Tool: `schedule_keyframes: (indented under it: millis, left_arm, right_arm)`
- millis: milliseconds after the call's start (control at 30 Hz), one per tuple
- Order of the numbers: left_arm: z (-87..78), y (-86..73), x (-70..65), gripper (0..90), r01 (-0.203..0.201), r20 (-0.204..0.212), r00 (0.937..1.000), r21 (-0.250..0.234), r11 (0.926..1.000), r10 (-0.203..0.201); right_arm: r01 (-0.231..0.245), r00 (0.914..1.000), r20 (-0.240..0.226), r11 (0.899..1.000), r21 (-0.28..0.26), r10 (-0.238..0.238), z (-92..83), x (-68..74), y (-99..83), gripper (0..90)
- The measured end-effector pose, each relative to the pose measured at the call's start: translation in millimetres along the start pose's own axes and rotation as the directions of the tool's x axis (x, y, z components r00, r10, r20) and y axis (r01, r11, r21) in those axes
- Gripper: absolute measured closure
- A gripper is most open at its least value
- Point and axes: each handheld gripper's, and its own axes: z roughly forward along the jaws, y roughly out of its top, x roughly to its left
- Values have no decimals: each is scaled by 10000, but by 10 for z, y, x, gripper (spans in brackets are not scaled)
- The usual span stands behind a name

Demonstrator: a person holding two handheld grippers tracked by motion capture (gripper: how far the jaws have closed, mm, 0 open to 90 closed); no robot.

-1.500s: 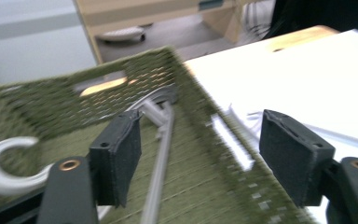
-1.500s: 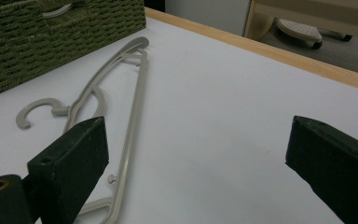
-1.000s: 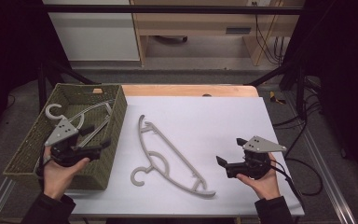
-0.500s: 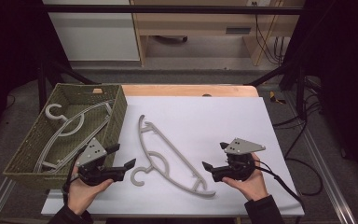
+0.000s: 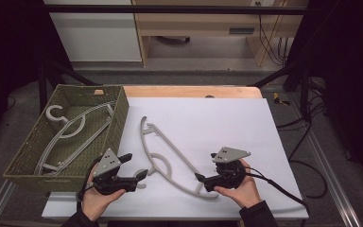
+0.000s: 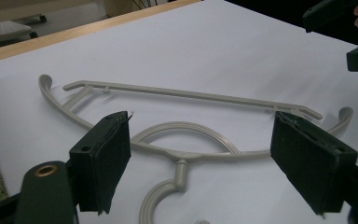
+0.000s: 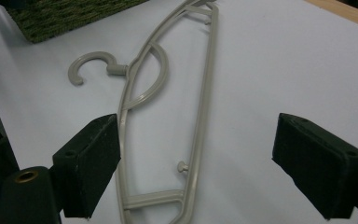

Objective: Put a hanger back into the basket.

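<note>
In the high view, the near end of the grey hanger on the tabletop runs behind the right gripper at about 5 o'clock of the hanger, so its tip there is partly covered. The hanger's hook, at 7 o'clock, lies just by the left gripper, whose fingers cover part of it. In the left gripper view the hook drops off the bottom edge. In the right gripper view the hanger's far end is cut by the top edge and its near end by the bottom edge. The second hanger in the woven basket is partly hidden by the basket's near wall.
</note>
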Motion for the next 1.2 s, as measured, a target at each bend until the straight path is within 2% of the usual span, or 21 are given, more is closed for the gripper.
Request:
schedule_keyframes:
  millis: [100,233,500,767,967,1200]
  left_arm:
    - [25,-10,1,185,-53,-53,10000,21,10000,53]
    - [9,-2,21,180,51,-109,9999,-109,9999,-52]
    - [-49,22,47,178,145,-116,9998,-317,9994,-148]
    - [-86,34,61,180,190,-198,9996,-408,9990,-198]
    - [-87,37,68,179,222,-201,9995,-391,9990,-230]
    - [-94,38,64,180,209,-160,9996,-377,9991,-215]
  right_arm:
    - [77,9999,-66,9998,175,-76,65,54,8,150]
    - [488,9987,-194,9974,524,-478,171,159,13,154]
    - [617,9962,-681,9918,1123,-543,430,296,19,231]
    - [686,9945,-906,9808,1824,-527,627,407,15,348]
    - [687,9951,-860,9654,2516,-484,772,455,-34,463]
    - [371,9947,-1028,9579,2848,-79,866,450,-57,627]
